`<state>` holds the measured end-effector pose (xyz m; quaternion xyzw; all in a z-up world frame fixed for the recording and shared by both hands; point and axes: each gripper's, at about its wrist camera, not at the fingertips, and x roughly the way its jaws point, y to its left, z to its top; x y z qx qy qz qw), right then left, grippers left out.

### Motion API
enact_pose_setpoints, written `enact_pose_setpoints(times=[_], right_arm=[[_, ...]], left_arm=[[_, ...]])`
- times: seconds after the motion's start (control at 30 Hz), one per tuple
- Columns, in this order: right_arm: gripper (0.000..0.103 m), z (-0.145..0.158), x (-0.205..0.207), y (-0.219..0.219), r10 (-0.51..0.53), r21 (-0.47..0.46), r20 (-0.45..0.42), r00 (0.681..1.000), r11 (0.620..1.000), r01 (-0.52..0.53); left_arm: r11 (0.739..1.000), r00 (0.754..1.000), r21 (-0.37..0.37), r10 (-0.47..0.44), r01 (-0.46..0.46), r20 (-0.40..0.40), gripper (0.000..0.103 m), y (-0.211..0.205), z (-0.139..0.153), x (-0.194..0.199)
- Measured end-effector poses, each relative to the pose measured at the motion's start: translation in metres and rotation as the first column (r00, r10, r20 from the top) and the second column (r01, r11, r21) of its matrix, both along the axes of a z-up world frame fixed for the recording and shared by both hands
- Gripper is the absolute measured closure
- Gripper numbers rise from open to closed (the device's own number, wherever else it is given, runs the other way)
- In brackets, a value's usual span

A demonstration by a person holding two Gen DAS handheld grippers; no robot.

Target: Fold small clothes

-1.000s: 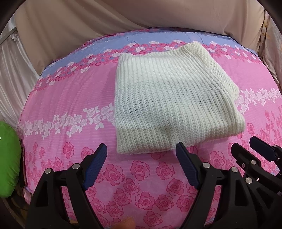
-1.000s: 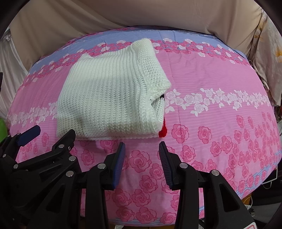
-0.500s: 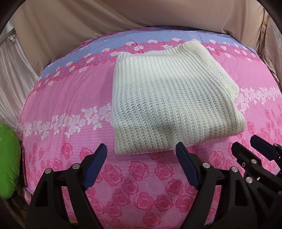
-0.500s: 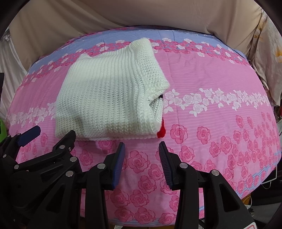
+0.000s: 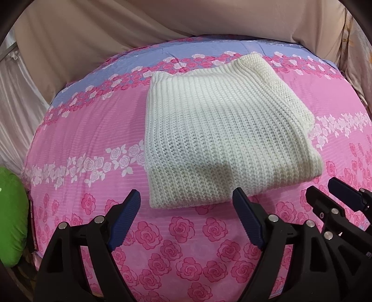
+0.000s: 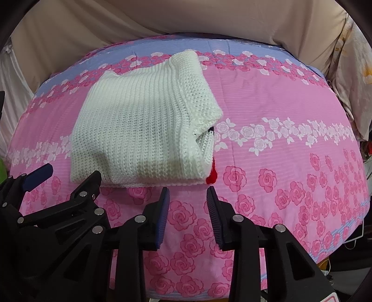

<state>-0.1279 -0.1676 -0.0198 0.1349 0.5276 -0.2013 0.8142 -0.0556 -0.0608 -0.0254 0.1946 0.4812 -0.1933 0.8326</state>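
Observation:
A folded white knit sweater (image 5: 223, 139) (image 6: 144, 130) lies flat on the pink rose-print bedspread (image 5: 93, 130) (image 6: 279, 111). A bit of red (image 6: 211, 177) peeks from under its near right corner. My left gripper (image 5: 186, 194) hovers just before the sweater's near edge, jaws wide open and empty. My right gripper (image 6: 187, 189) hangs beside it, in front of the sweater's near right corner. Its jaws are closing, with only bedspread between them. Each gripper shows in the other's view: the right gripper (image 5: 322, 185), the left gripper (image 6: 74, 170).
Beige draped cloth (image 5: 162, 21) rises behind the bed. A green cushion-like thing (image 5: 11, 213) sits off the bed's left edge. A pale floral cloth (image 6: 353, 81) hangs at the right, and cables (image 6: 355, 239) lie below the bed's right edge.
The right gripper's jaws have drawn a little closer together. The sweater and the left gripper look the same as before.

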Motion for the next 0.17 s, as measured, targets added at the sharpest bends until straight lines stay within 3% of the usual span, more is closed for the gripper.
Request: enact_pose_setpoints(times=[0.17], right_arm=[[0.068, 0.0011, 0.0022, -0.0026, 0.001, -0.004, 0.002, 1.000, 1.000, -0.001]], left_arm=[[1.000, 1.000, -0.003, 0.004, -0.004, -0.001, 0.024, -0.0012, 0.0005, 0.0018]])
